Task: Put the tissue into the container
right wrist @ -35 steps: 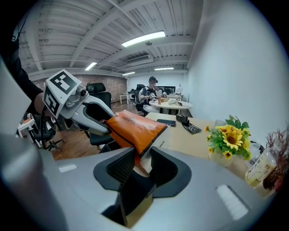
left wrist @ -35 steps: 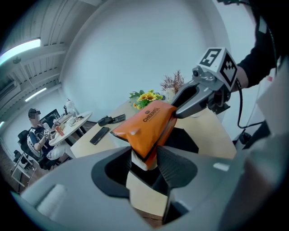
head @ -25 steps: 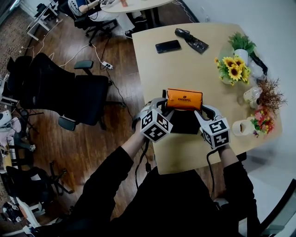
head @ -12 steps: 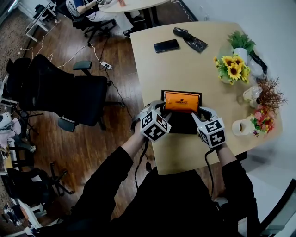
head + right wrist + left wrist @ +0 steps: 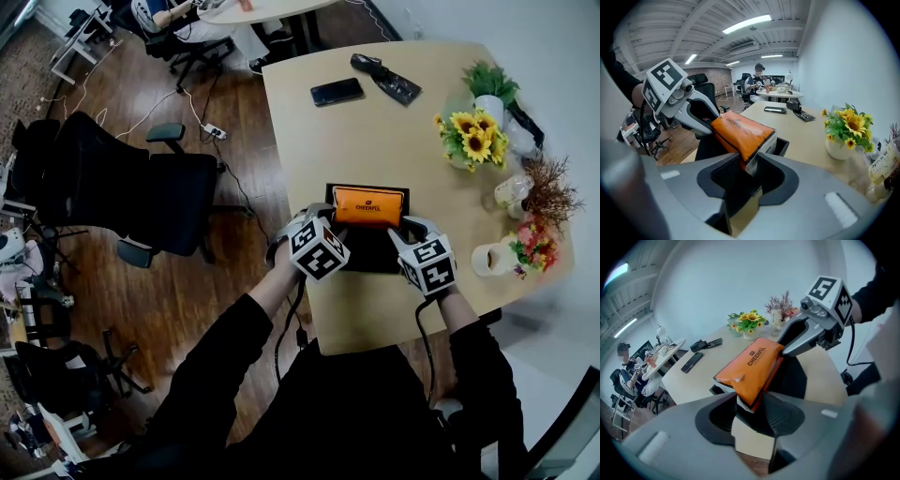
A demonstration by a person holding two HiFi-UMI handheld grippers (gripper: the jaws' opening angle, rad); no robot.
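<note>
An orange tissue pack (image 5: 368, 205) hangs level over a black open container (image 5: 361, 259) on the wooden table. My left gripper (image 5: 330, 222) is shut on the pack's left end and my right gripper (image 5: 404, 225) is shut on its right end. In the left gripper view the pack (image 5: 751, 366) runs from my jaws (image 5: 749, 403) up to the right gripper (image 5: 790, 341), with the container (image 5: 796, 377) beneath. The right gripper view has the pack (image 5: 740, 130) pinched at its white end by my jaws (image 5: 749, 164), while the left gripper (image 5: 708, 119) holds the far end above the container's rim (image 5: 782, 146).
A phone (image 5: 337, 92) and a black case (image 5: 386, 79) lie at the table's far side. Sunflowers (image 5: 472, 137), other flower pots (image 5: 539, 192) and a white mug (image 5: 489, 259) line the right edge. Black office chairs (image 5: 141, 192) stand left of the table.
Both grippers and the tissue pack have sunk a little toward the container, whose rim now shows around the pack. The grip on both ends is unchanged.
</note>
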